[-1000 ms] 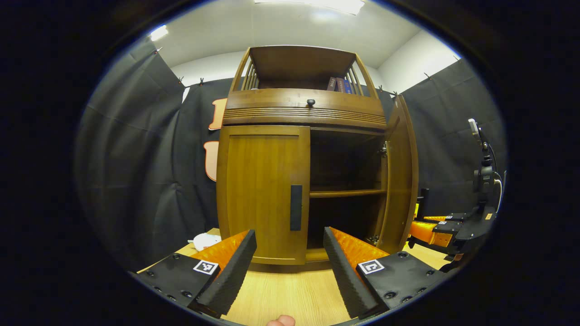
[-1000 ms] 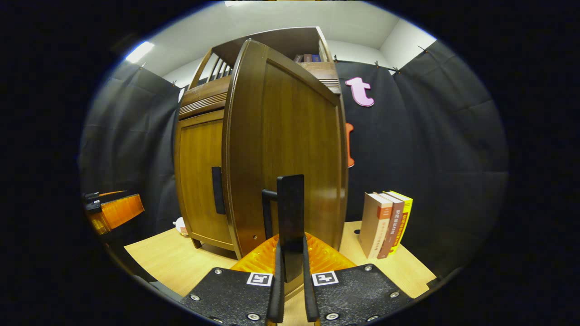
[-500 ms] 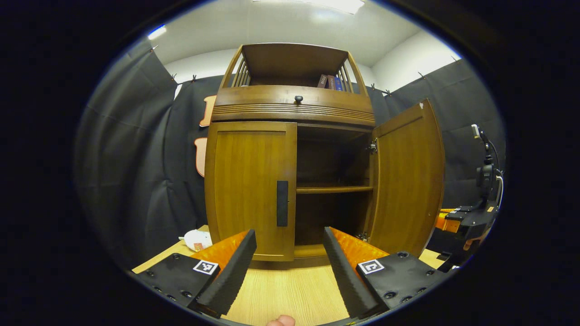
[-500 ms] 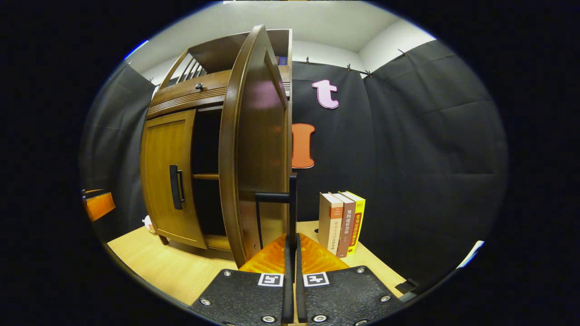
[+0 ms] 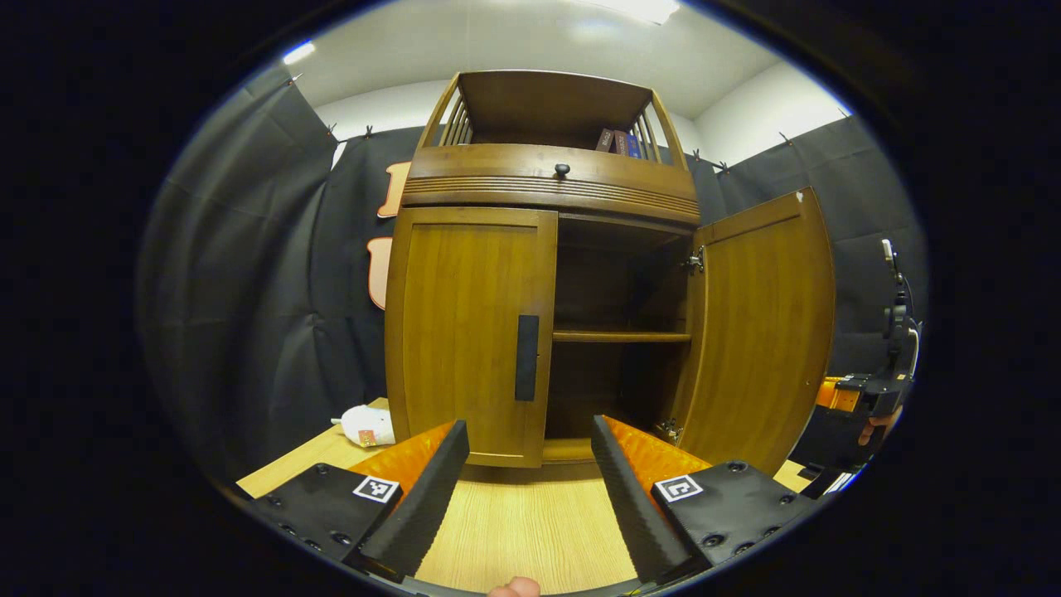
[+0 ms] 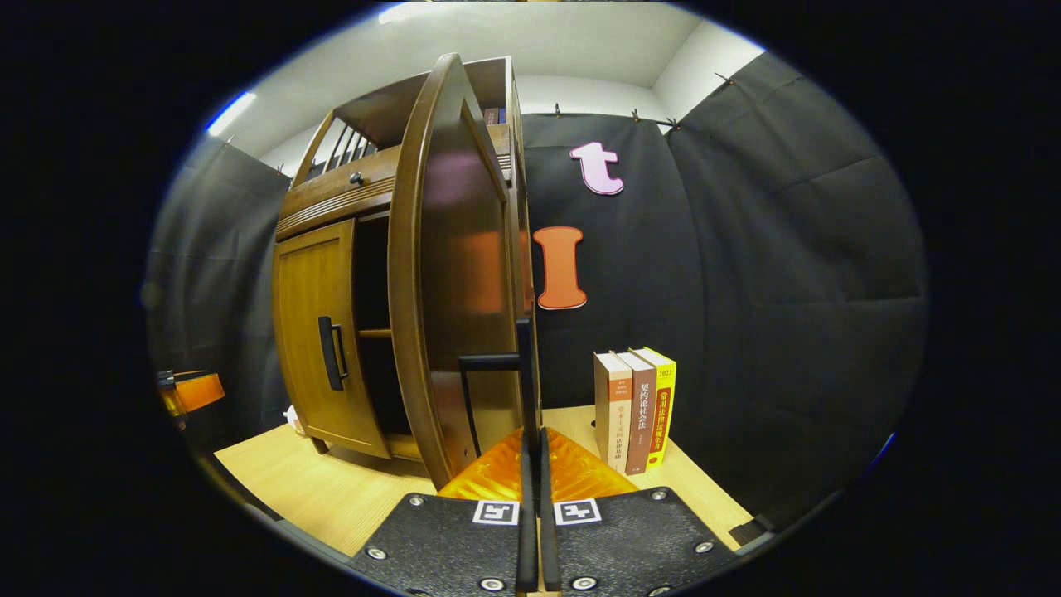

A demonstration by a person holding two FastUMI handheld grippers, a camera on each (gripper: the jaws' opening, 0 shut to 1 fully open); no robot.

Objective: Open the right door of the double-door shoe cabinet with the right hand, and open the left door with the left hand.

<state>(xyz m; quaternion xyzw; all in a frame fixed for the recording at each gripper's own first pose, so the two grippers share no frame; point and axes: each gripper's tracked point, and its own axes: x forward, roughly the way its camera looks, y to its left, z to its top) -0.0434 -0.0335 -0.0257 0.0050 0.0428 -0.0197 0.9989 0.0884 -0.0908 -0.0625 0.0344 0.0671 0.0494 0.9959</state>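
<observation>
The brown wooden shoe cabinet (image 5: pixel 547 178) stands on a light wood table. Its left door (image 5: pixel 464 332) is closed, with a black vertical handle (image 5: pixel 526 358) near its inner edge. My left gripper (image 5: pixel 530 489) is open, a short way in front of that door and touching nothing. The right door (image 5: pixel 763 332) is swung wide open, showing a shelf (image 5: pixel 622 337) inside. In the right gripper view this right door (image 6: pixel 448 274) appears almost edge-on, and my right gripper (image 6: pixel 531 464) is shut on the right door's handle (image 6: pixel 525 373).
Three books (image 6: pixel 634 406) stand upright on the table (image 6: pixel 331 489) right of the open door. A small white object (image 5: pixel 365 424) lies left of the cabinet. More books (image 5: pixel 620 141) sit on the top shelf. The drawer above the doors has a knob (image 5: pixel 562 169).
The right door has swung from roughly square to the cabinet to wide open, my right gripper staying shut on its handle. My left gripper stayed open in front of the closed left door.
</observation>
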